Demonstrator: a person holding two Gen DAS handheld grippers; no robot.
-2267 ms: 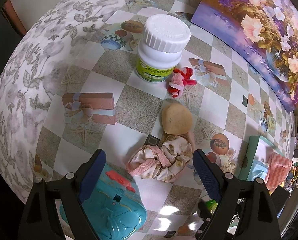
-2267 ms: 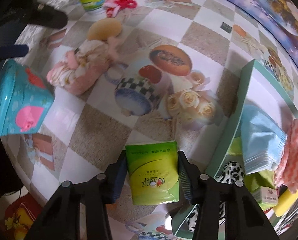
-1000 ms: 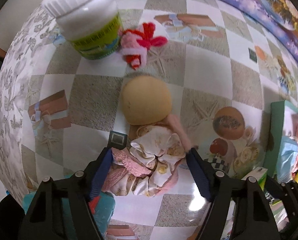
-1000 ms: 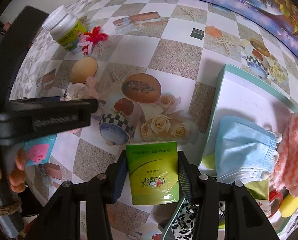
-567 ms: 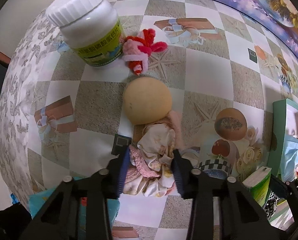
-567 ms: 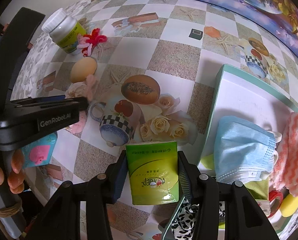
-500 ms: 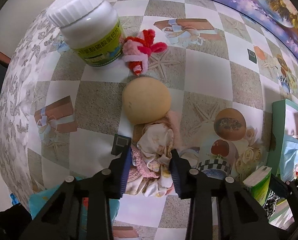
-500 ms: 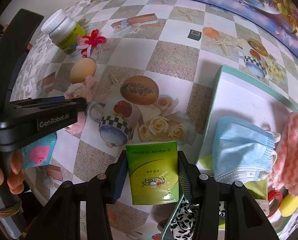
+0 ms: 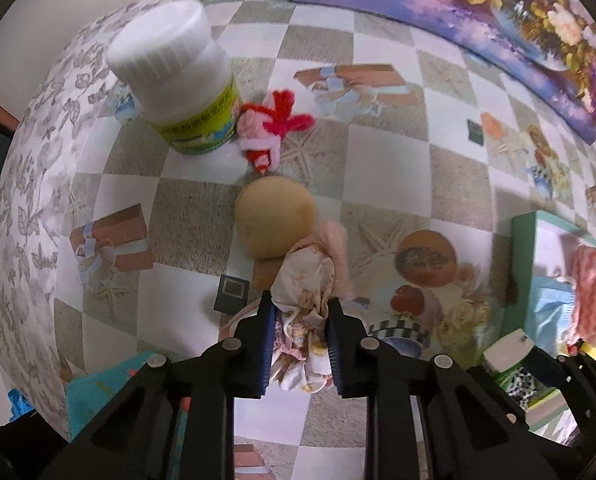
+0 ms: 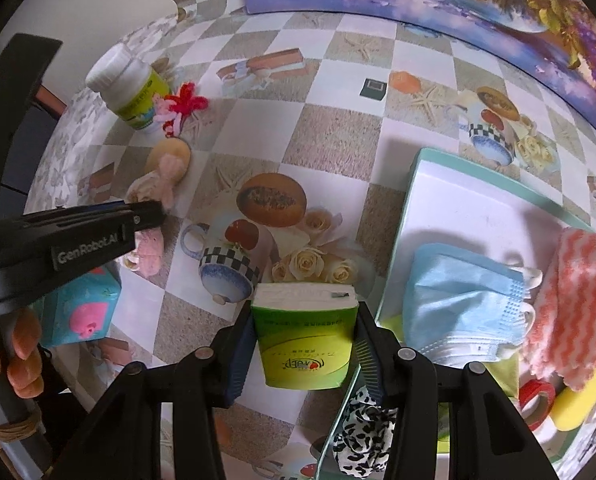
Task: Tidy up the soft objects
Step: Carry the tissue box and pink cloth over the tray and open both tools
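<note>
Lighting was bright, soft and even, shadows faint; heavy fisheye curvature and dark vignetted corners framed both views, left view slightly motion-blurred.

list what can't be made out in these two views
- Doll, left view: lower body hidden between the closing left tongs.
- Leopard cloth, right view: mostly behind the right tongs and box wall.
- Bottle label, both views: blurred, unreadable.
- Tape, right view: cut by the edge.
</note>
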